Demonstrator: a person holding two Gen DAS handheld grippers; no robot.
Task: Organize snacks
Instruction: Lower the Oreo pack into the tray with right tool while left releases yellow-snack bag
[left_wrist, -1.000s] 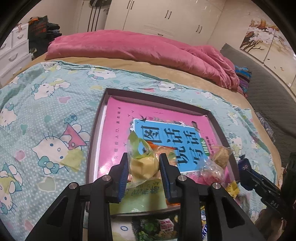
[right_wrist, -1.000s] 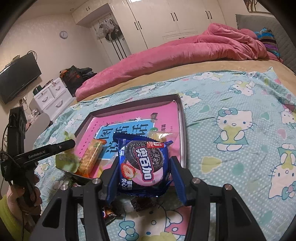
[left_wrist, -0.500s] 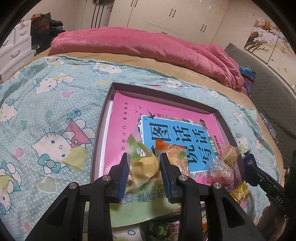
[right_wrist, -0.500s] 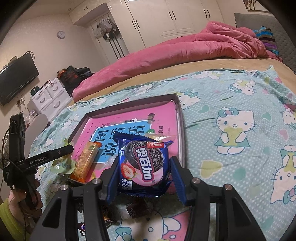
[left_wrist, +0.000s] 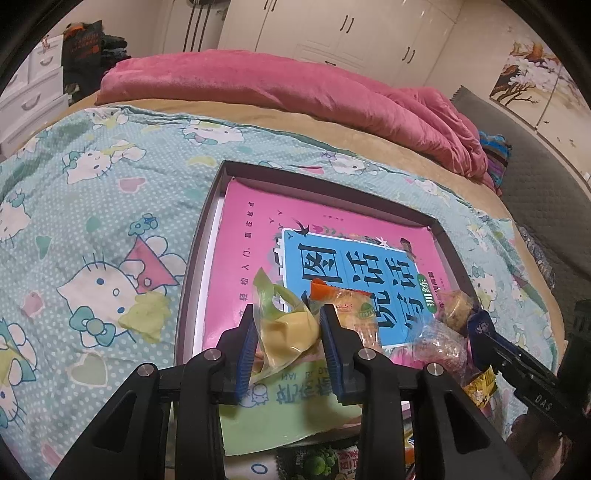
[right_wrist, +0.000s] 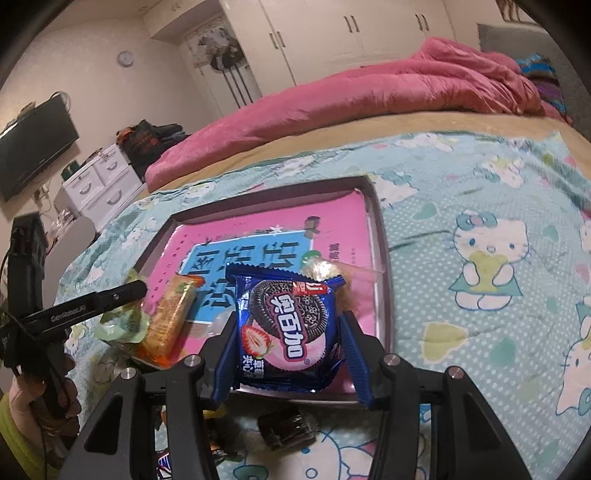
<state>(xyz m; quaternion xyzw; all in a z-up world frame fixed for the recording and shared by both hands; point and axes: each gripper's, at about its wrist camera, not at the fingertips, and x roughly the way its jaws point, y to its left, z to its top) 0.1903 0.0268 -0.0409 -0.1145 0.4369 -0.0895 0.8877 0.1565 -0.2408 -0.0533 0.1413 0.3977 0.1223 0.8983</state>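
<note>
A strawberry Oreo pack (right_wrist: 286, 328), blue foil printed with a dark sandwich biscuit and a red berry, stands upright between the pads of the right gripper (right_wrist: 288, 354), which clamps it by both side edges above the near rim of a shallow dark tray (right_wrist: 380, 254) set on a cartoon-cat bedspread (right_wrist: 480, 277). Just ahead of the left gripper (left_wrist: 288, 347), a small clear packet with a yellow sweet (left_wrist: 284, 332) and a green twisted top sits between narrowly parted jaws; the left pad appears to stand slightly clear of the wrapper, so whether it is gripped cannot be told. An orange-ended biscuit packet (left_wrist: 354, 310) lies just beside that gripper's right finger, and further right sit a cellophane-wrapped sweet (left_wrist: 436, 343) and a golden-wrapped one (left_wrist: 456, 301). A pink workbook with a blue title panel (left_wrist: 332, 258) lines the tray floor beneath them all. More wrapped snacks (right_wrist: 284, 428) lie on the bedspread below the right gripper, outside the tray. The job looks partly done. A tidy finish would likely mean lowering the Oreo pack flat onto a bare patch of the book beyond the fingertips, clear of the packets to the left, and parting the jaws only once it rests, since slick foil could slide off the glossy cover
</note>
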